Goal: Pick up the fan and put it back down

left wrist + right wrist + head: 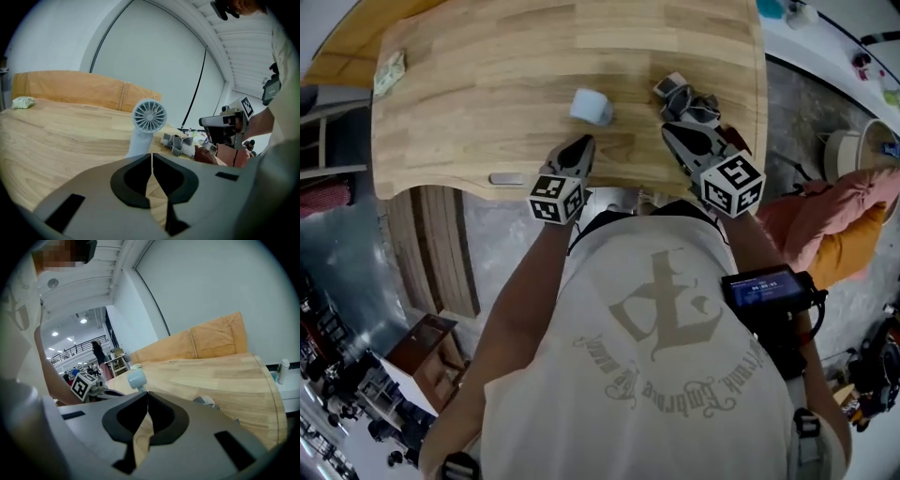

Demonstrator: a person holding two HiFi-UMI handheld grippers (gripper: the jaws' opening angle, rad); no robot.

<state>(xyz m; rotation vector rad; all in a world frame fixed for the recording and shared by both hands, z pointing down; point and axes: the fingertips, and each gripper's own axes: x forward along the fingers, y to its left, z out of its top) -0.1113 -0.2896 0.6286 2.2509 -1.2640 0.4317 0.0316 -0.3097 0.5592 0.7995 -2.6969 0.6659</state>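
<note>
a: where's the fan (591, 106)?

b: it stands on the wooden table (469, 112), on the person's side, with its round grille turned toward the left gripper (579, 148). nothing has hold of it. it is just ahead of that gripper and apart from it.

a: so which step is this?

b: i'd call it the reach, before the pick-up. the left gripper points straight at the fan's stem, but its jaws are pressed together with nothing between them. the right gripper (679, 132) is off to the side, its jaws together too, and it is empty.

a: what does the next move need?

b: my guess is that whichever one takes it has to spread its jaws first. then it slides them round the stem or the head and closes. the fan looks light and top-heavy, so a nudge from closed tips could tip it over.

a: is anything in the way?

b: a grey bundle (680, 92) of small things lies just right of the fan, close by the right gripper. a crumpled packet (389, 70) sits well apart at the far left corner.

a: what can't you make out?

b: in the left gripper's own view its body hides the fan's foot. from overhead the fan is only a pale lump, so i can't tell how it sits on its base. the grey bundle is too blurred to name. the right gripper's view shows only the top of the fan above its jaws.
</note>
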